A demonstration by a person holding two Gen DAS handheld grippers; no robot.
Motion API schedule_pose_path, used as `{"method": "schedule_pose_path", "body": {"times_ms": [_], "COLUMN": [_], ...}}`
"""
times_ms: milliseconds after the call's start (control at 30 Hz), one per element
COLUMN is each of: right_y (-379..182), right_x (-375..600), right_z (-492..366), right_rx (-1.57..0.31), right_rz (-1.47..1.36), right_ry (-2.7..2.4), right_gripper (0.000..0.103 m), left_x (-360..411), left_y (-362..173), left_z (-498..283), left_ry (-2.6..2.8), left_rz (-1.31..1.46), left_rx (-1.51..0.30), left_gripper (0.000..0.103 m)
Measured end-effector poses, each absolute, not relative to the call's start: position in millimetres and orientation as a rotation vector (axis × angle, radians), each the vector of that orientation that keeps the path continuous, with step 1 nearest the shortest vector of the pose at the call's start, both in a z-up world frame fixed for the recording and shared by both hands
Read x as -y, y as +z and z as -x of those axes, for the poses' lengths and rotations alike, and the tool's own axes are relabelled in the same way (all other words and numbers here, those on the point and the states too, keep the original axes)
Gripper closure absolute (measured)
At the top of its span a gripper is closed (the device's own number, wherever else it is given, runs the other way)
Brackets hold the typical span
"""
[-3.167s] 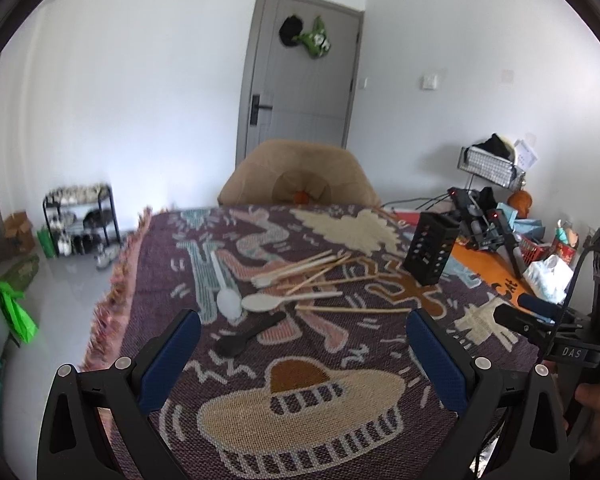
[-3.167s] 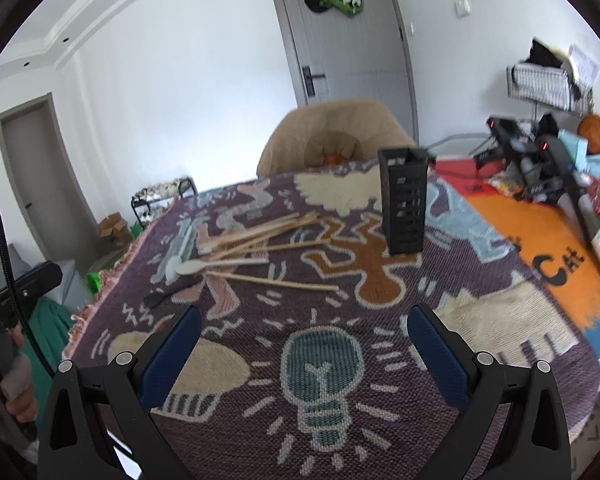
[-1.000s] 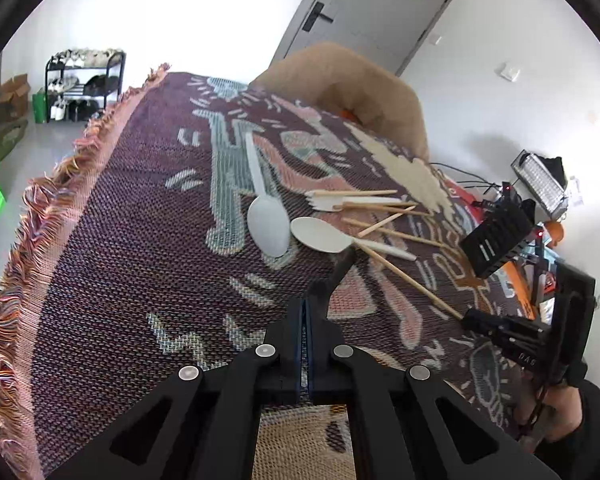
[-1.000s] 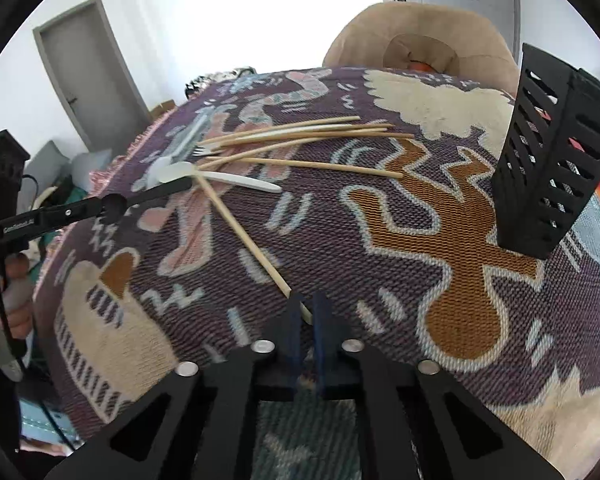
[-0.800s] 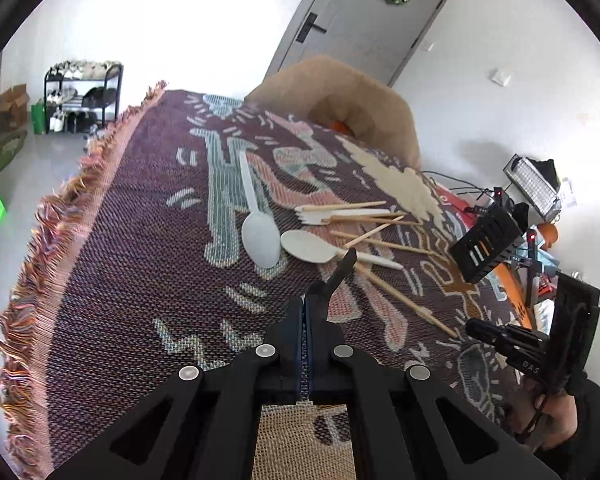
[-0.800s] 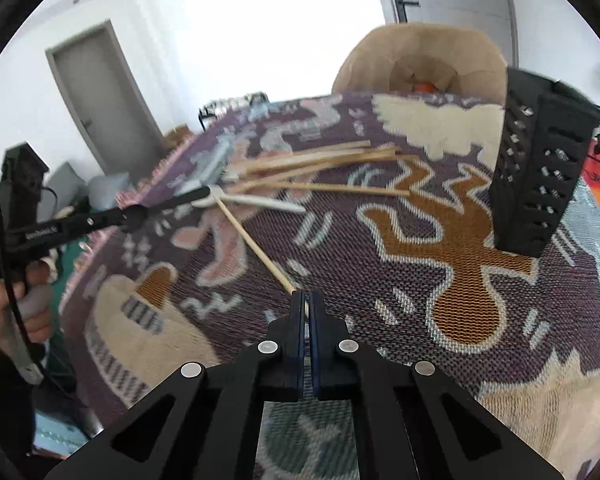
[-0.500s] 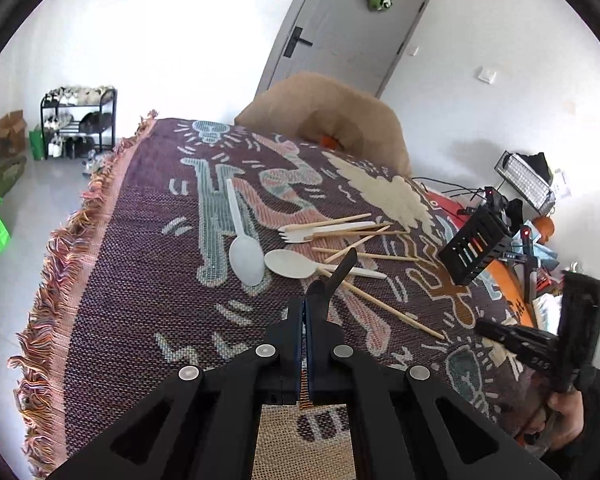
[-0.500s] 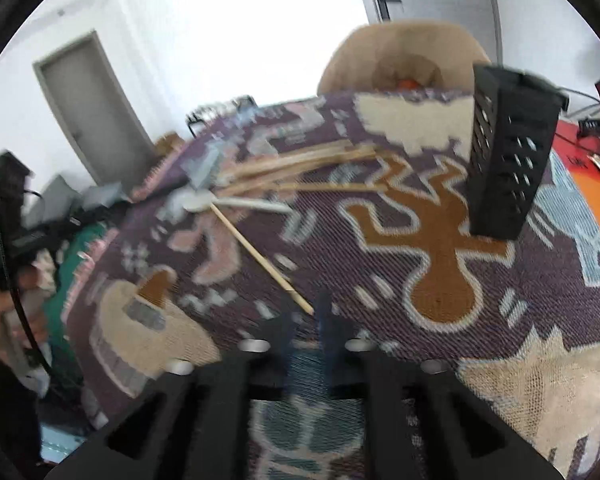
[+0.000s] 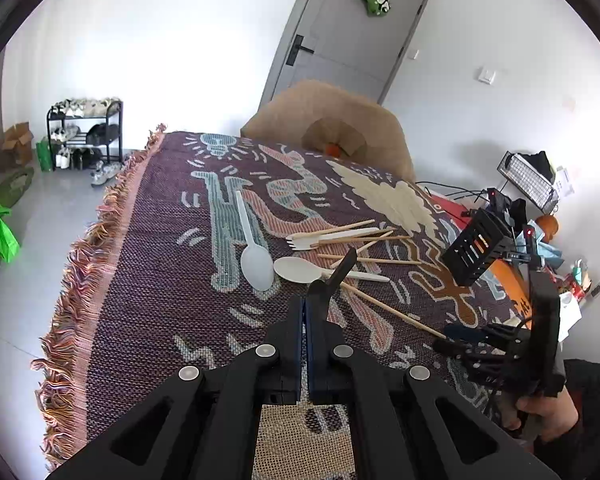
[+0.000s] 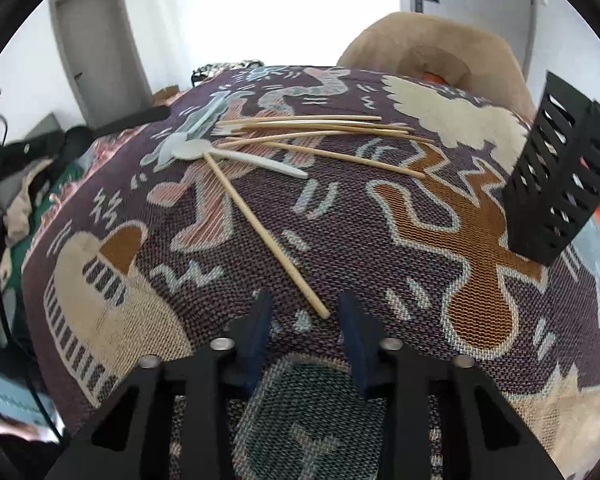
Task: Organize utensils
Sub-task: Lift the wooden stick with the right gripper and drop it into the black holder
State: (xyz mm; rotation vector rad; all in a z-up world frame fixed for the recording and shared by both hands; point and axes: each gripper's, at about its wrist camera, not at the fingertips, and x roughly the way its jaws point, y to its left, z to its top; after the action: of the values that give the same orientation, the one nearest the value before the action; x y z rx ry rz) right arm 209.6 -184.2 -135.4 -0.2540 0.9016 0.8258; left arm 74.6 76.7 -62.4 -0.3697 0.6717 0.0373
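Observation:
My left gripper is shut on a black spoon, whose handle sticks up above the table. A white spoon, a cream spoon, a wooden fork and several chopsticks lie on the patterned cloth. My right gripper is open, its jaws on either side of the near end of one chopstick. The black slotted utensil holder stands at the right and also shows in the left wrist view.
A tan chair stands behind the table. A shoe rack is on the floor at the left. Clutter and cables lie past the table's right side. The cloth's fringe marks the left edge.
My left gripper closed on the black spoon and lifted it off the cloth. My right gripper had shut on the chopstick's end and has now opened, with the chopstick lying on the cloth.

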Motion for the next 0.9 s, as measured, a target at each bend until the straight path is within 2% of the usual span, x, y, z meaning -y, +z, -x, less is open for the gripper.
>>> {"method": "schedule_pose_path", "body": {"times_ms": [233,567,900], "right_y": [-113.5,-50.5,13.2], "right_x": [202.9,258.6,294.5], "right_z": [-194.4,-179.7,-185.9], "right_rx": [-0.832,-0.677,-0.550], "right_rz": [0.166,-0.011,-0.019], "right_ry": [0.852,0.833,0.740], "right_gripper": [0.097,0.097,0.097], "left_x": [-67.5,-47.1,-15.5], "left_y": [-56.1,-40.0,-12.4], "left_z": [-76.1,-83.6,-103.4], "left_ry": [0.017,-0.025,-0.092], "left_rz": [0.352,0.314,0.246], "left_rx": [-0.665,-0.642,-0.623], "left_gripper": [0.103,0.103,0.103]}}
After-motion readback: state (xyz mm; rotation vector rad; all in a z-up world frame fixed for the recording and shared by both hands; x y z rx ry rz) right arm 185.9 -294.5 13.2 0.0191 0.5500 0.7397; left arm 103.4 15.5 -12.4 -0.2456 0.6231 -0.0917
